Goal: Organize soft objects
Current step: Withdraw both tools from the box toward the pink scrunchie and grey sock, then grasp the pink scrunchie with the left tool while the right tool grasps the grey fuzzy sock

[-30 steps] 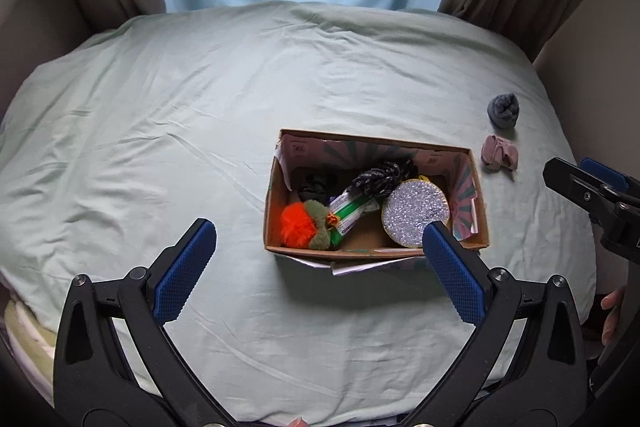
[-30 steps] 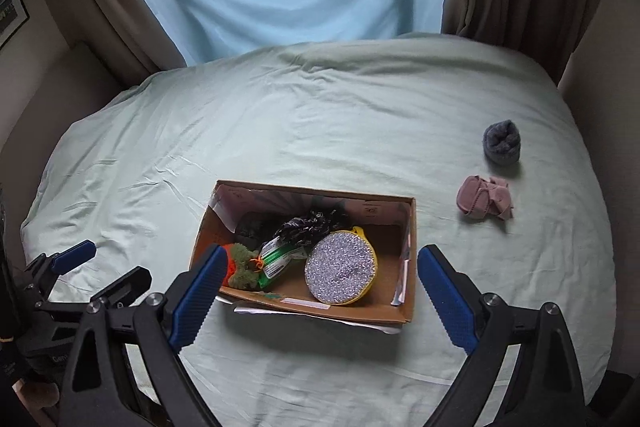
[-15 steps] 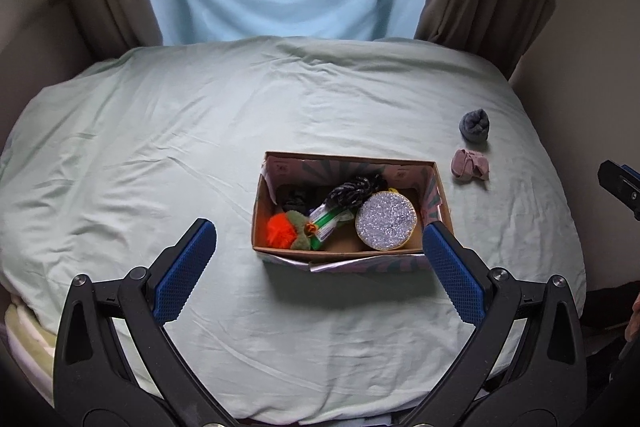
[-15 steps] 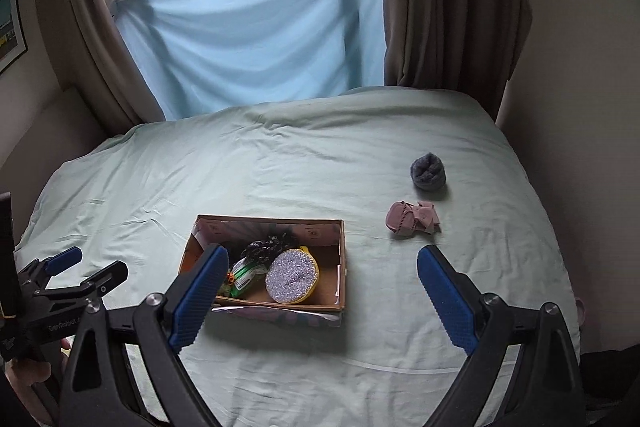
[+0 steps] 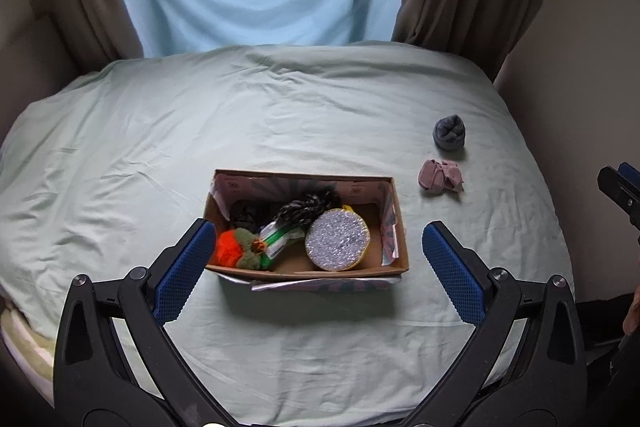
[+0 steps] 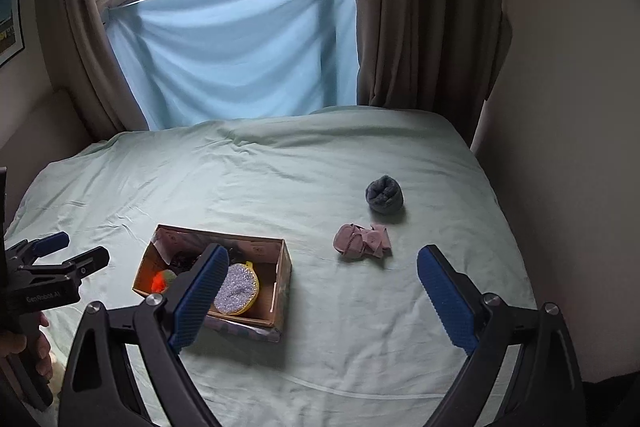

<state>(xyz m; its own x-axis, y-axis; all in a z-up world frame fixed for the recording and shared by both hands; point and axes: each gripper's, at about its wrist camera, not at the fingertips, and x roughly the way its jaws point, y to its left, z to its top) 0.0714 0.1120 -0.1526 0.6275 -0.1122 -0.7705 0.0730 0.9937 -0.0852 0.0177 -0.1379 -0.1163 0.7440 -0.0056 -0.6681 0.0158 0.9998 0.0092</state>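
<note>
The fingers (image 6: 448,301) of the right gripper (image 6: 320,291) stand wide apart with nothing between them, and the left gripper (image 5: 316,263) is spread just as wide and just as empty. Neither one touches anything; both hang above the near part of the bed (image 5: 120,147), which suggests they are held back to take in the whole layout before a pick.

Just past the left gripper's fingertips, and framed between them, sits the cardboard box (image 5: 394,211), open at the top. It already holds an orange pompom (image 5: 228,247), a green-and-white packet (image 5: 276,239), a round glittery sponge (image 5: 336,243) and a dark knitted rope (image 5: 308,207), so it likely serves as the collecting place.

Beyond the right gripper's fingers, roughly on the line between them, a pink cloth bundle (image 6: 362,241) lies on the sheet, well apart from the box. A little farther off rests a rolled grey sock (image 6: 384,195), near the bundle but not touching it. These two look like the soft things still left out, and the right gripper seems better placed to reach them.

Farthest away hang the blue sheet (image 6: 240,59) and the brown curtains (image 6: 420,7).
</note>
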